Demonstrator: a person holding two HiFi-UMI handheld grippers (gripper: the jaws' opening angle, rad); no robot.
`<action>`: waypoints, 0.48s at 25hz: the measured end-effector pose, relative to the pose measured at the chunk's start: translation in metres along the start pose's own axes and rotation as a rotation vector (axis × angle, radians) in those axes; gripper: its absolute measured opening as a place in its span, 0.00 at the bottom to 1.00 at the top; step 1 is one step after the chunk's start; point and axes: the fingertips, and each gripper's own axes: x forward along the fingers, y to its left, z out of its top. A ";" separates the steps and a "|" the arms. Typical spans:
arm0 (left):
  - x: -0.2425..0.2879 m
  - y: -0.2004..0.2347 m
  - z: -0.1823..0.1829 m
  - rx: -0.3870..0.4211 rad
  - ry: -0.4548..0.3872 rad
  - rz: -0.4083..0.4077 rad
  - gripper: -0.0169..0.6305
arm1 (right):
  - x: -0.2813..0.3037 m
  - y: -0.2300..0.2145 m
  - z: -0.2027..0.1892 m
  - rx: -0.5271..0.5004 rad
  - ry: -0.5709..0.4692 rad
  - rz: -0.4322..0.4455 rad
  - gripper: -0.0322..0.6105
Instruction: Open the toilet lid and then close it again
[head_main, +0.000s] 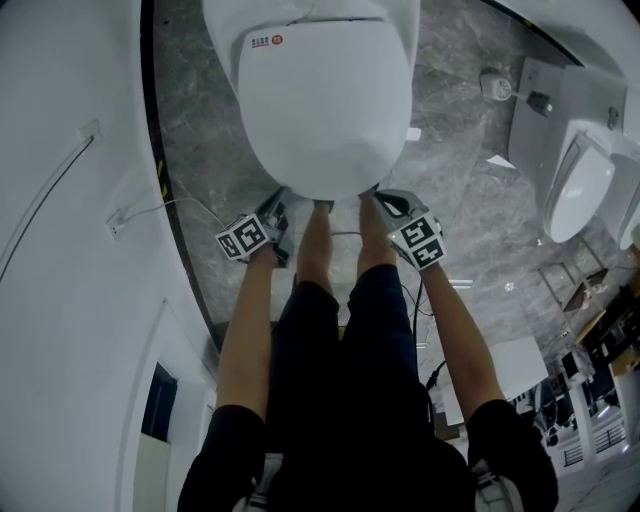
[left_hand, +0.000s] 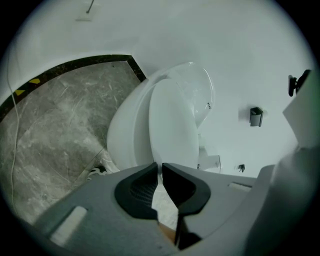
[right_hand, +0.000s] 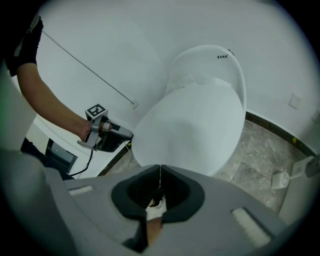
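Observation:
The white toilet lid (head_main: 322, 100) lies over the bowl with its rounded front edge toward me. My left gripper (head_main: 283, 200) is at the left of that front edge. In the left gripper view its jaws (left_hand: 160, 165) stand almost together with only a thin slit. The lid (left_hand: 172, 130) meets their tips, and I cannot see whether its rim is pinched. My right gripper (head_main: 372, 197) is at the right of the front edge. It is shut (right_hand: 160, 167), tips touching with nothing between them, just below the lid (right_hand: 192, 130). The right gripper view also shows the left gripper (right_hand: 107, 135).
The person's bare legs (head_main: 318, 240) stand between the two grippers, close to the bowl. A white wall with a thin cable (head_main: 140, 210) runs along the left. A urinal (head_main: 578, 190) hangs at the right. A small white fitting (head_main: 495, 85) sits on the grey marble floor (head_main: 470, 200).

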 end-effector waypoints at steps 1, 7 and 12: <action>-0.002 -0.005 0.000 -0.011 -0.003 -0.016 0.09 | -0.002 0.004 0.002 -0.020 0.000 0.002 0.06; -0.017 -0.024 0.005 -0.032 -0.032 -0.087 0.08 | -0.014 0.019 0.013 -0.183 0.028 -0.034 0.07; -0.030 -0.042 0.010 -0.051 -0.055 -0.137 0.08 | -0.032 0.025 0.025 -0.259 0.005 -0.091 0.12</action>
